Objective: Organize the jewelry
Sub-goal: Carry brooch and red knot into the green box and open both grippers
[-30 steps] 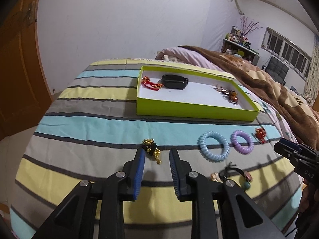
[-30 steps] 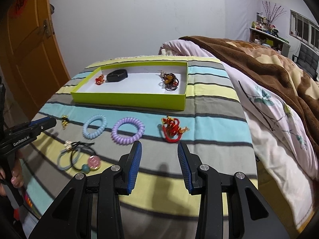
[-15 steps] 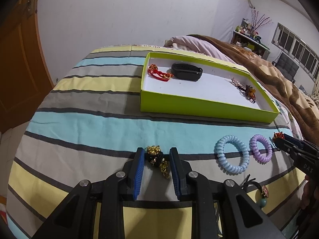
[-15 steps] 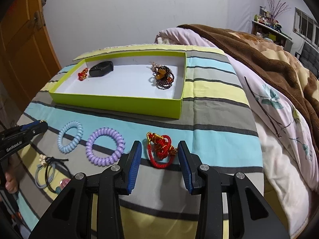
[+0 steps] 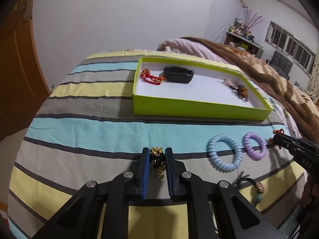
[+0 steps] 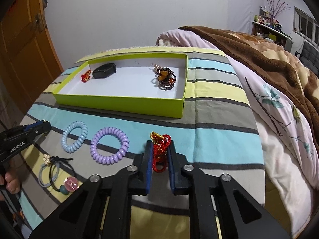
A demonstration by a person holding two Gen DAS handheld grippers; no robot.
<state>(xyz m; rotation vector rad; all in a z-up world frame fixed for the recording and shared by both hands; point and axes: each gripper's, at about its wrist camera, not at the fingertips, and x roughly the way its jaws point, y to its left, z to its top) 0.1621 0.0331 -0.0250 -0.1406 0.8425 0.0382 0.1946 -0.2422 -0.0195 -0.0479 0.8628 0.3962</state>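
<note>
A lime green box (image 5: 199, 110) (image 6: 119, 101) sits on the striped bedspread and holds a red charm (image 5: 151, 77), a black band (image 5: 178, 74) and a dark beaded bracelet (image 6: 165, 76). My left gripper (image 5: 157, 155) has its fingers closed around a gold chain piece (image 5: 156, 153). My right gripper (image 6: 160, 148) has its fingers closed around a red cord bracelet (image 6: 159, 151). Both pieces lie low, at the bedspread. A blue coil tie (image 6: 74, 136) and a purple coil tie (image 6: 109, 147) lie between the two grippers.
Thin hair ties with a flower and beads (image 6: 57, 171) lie near the bed's front edge. A brown blanket (image 6: 259, 47) and floral sheet (image 6: 279, 119) cover the right side. A wooden door (image 6: 22, 49) stands at the left.
Both grippers moved forward and down over their pieces. The fingers of each then closed in, the left on the gold chain, the right on the red cord bracelet.
</note>
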